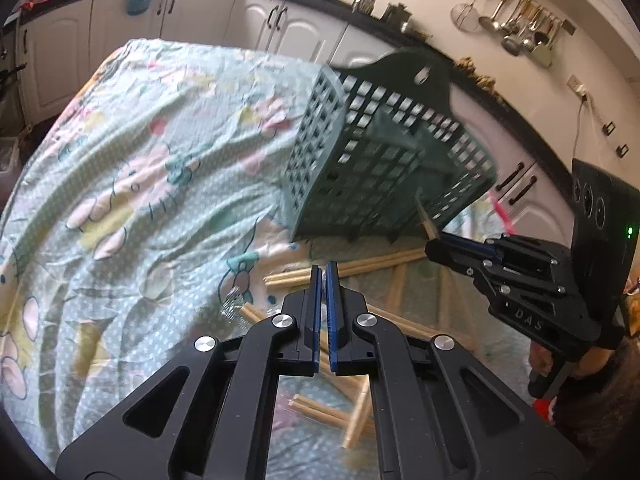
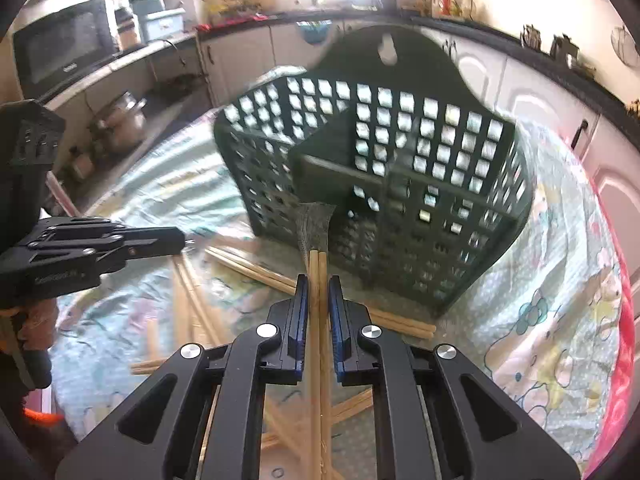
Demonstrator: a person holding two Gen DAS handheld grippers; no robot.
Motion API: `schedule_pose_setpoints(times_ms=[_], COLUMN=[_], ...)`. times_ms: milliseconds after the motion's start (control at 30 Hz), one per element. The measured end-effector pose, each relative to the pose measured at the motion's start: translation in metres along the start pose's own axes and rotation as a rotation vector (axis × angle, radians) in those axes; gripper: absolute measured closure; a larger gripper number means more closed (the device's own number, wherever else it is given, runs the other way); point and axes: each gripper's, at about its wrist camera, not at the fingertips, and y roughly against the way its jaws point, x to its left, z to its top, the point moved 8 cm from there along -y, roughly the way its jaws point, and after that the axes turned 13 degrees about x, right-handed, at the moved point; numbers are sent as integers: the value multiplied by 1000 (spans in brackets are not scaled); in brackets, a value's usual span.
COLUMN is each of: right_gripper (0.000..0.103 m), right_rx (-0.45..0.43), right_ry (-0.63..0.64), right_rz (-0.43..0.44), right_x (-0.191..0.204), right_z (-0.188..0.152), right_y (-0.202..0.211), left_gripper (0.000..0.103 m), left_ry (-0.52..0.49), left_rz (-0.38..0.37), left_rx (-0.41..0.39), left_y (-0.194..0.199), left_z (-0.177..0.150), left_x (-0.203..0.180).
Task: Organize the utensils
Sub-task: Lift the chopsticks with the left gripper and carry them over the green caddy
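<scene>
A dark green lattice utensil basket (image 1: 384,152) (image 2: 400,168) with inner dividers stands on the cloth-covered table. My right gripper (image 2: 318,284) (image 1: 430,246) is shut on a pair of wooden chopsticks (image 2: 318,260) in a clear wrapper. Their far end points at the basket's front compartment. My left gripper (image 1: 325,274) (image 2: 182,238) hovers with its jaws together, left of the basket. I cannot tell whether a thin scrap of wrapper is pinched between them. Several loose wrapped chopsticks (image 1: 344,270) (image 2: 256,268) lie criss-crossed on the cloth under both grippers.
A pale green cartoon-print cloth (image 1: 140,160) covers the table. White cabinets and a dark counter ring the room. Ladles hang on a wall rail (image 1: 520,20). A microwave (image 2: 64,52) and a steel pot (image 2: 120,120) stand at the left. A hand (image 1: 600,364) holds the right gripper.
</scene>
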Motion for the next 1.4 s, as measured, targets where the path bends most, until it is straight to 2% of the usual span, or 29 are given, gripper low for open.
schedule_pose_setpoints(times_ms=[300,367,633,1067,1400], right_gripper=[94,97,97,97,97], right_rx=[-143,-173,-271,-469,-594], right_ry=[28,32,33,26,-25], right_rz=[24,21,17,-7,-35], right_x=[12,15,16,7,-23], right_z=[5,8,19,44,71], right_y=[64,78,125,202,241], left_gripper=[103,103,103,103,103], left_ry=[-68,-84,-164,-259,-284], left_rz=[-48,-64,-102,-104,-99], left_rx=[-118,-142,-201,-304,-393], left_y=[55,67,101,150,182], left_z=[14,18,32,62,103], left_x=[-44,-57,-100,-149,-172])
